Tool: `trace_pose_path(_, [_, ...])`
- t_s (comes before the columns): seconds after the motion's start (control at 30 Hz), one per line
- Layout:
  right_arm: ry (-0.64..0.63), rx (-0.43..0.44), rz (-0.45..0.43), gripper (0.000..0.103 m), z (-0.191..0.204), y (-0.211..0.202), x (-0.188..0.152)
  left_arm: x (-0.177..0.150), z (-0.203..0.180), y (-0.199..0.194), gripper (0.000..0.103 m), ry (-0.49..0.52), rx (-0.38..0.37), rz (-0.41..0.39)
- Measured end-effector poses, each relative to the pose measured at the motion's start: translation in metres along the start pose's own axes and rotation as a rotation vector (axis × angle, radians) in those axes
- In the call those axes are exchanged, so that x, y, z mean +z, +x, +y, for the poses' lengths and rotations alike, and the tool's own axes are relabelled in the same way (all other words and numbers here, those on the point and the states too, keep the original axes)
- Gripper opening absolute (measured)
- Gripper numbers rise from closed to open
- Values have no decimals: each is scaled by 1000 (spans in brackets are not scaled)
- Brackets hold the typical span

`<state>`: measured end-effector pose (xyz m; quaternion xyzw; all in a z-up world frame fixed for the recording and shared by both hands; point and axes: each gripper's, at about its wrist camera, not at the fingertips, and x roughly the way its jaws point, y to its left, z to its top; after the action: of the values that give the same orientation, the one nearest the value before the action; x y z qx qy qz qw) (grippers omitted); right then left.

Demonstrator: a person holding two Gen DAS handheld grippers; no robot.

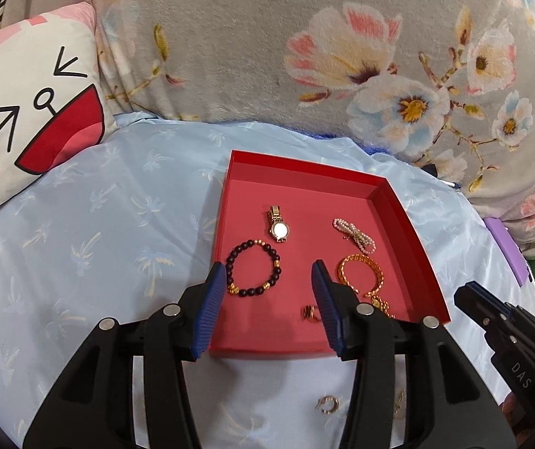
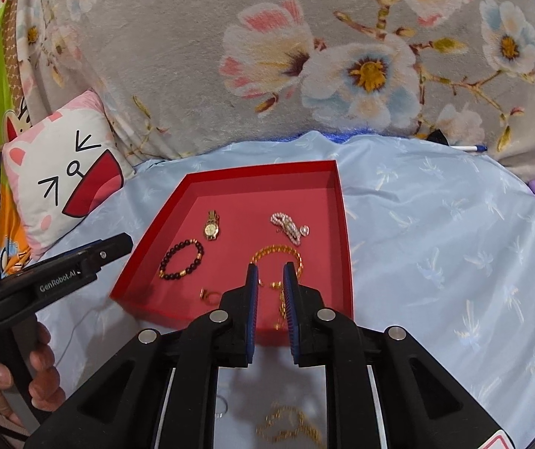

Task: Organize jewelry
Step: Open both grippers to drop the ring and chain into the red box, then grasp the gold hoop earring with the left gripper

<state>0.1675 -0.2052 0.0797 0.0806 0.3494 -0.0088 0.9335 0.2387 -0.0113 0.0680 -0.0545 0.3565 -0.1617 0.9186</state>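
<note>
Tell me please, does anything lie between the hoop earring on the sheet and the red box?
Nothing visible does. The hoop earring lies on bare blue sheet just short of the red box; only the box's low near wall must be cleared, and the left gripper hangs open above.

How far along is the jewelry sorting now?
Mostly done: the red box already holds a watch, bead bracelet, pearls, gold chain and ring. Both jaws are empty. A hoop earring and another gold chain remain on the sheet.

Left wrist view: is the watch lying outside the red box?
No, the watch lies on the floor of the red box, above the dark beaded bracelet.
</note>
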Motion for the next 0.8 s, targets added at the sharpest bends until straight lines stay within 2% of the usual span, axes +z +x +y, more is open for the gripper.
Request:
trace_pose_path(0.33, [40,-21,43,17,-13,-38,-59,-49,-3,-39,51,15,-10,21])
trace_pose_path(0.53, [60,-48,95,21,-23,-51,-97,-92,-13,-42,55,30,-25,81])
trace_pose_path(0.8, [86,-69,135,21,-31,-61,-132,-132,-15,-38,57,36,15,124])
